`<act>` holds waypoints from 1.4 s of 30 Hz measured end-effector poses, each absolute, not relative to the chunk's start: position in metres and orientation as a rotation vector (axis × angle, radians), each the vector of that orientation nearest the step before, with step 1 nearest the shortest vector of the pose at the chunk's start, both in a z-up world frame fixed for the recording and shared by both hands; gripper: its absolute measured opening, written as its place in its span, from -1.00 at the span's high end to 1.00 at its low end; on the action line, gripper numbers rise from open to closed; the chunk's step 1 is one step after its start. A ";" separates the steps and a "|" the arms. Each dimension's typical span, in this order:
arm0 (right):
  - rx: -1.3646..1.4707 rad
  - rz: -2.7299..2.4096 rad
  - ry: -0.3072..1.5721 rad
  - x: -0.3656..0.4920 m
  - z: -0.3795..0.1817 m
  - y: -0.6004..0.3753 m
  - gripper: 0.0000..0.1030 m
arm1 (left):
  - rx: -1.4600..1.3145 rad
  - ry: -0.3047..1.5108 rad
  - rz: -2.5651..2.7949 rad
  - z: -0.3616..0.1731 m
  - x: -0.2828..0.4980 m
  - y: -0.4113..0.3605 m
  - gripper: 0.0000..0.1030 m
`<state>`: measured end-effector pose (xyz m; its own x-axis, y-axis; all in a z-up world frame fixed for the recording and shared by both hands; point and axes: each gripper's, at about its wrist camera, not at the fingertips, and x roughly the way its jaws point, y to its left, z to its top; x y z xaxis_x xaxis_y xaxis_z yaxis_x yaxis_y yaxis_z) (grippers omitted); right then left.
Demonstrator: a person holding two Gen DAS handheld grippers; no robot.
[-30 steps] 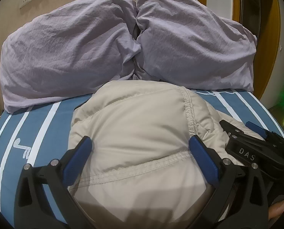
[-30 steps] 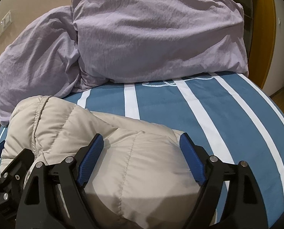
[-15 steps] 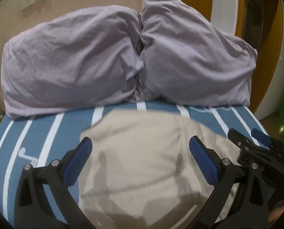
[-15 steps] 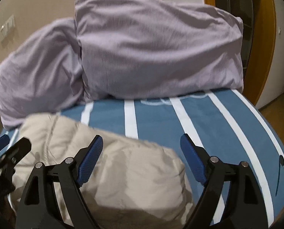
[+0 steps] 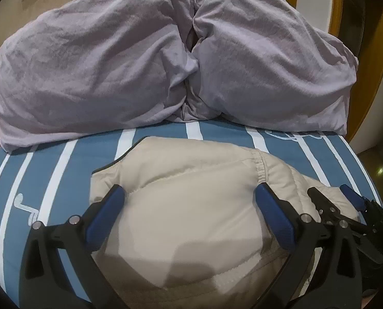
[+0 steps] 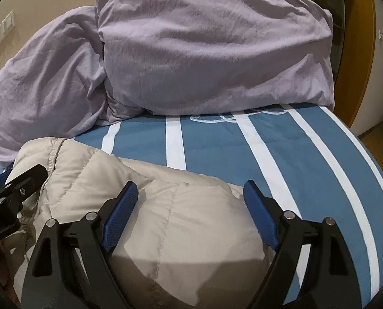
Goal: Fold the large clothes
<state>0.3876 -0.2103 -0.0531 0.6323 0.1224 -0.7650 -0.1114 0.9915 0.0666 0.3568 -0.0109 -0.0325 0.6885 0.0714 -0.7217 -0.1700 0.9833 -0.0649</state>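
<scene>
Across the bed (image 5: 49, 170), with its blue sheet and white stripes, I see two lilac pillows (image 5: 93, 67) leaning together along the far edge. Nearer me, toward the bed's left side, lies a beige padded jacket (image 5: 191, 206), bunched into a puffy heap, well apart from the pillows. My left gripper (image 5: 190, 200) hangs over the jacket with its blue pads spread wide, pinching nothing. My right gripper (image 6: 191, 200) hangs beside it over the jacket's right end, pads likewise spread wide and gripping nothing.
</scene>
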 end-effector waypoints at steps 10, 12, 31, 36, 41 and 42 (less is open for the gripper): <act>0.002 0.122 0.890 0.391 -0.063 -0.209 -0.69 | -0.130 0.799 0.141 -0.044 0.360 -0.012 -0.97; 0.001 0.119 0.894 0.391 -0.065 -0.209 -0.70 | -0.130 0.800 0.142 -0.046 0.361 -0.012 -0.97; -0.001 0.104 0.923 0.397 -0.071 -0.208 -0.75 | -0.171 0.821 0.115 -0.060 0.367 -0.007 -0.97; -0.002 0.100 0.928 0.398 -0.073 -0.209 -0.75 | -0.183 0.829 0.110 -0.061 0.369 -0.006 -0.97; -0.005 0.097 0.942 0.402 -0.075 -0.209 -0.78 | -0.182 0.839 0.116 -0.059 0.370 -0.005 -0.97; -0.008 0.095 0.945 0.402 -0.075 -0.208 -0.78 | -0.184 0.839 0.114 -0.059 0.370 -0.005 -0.97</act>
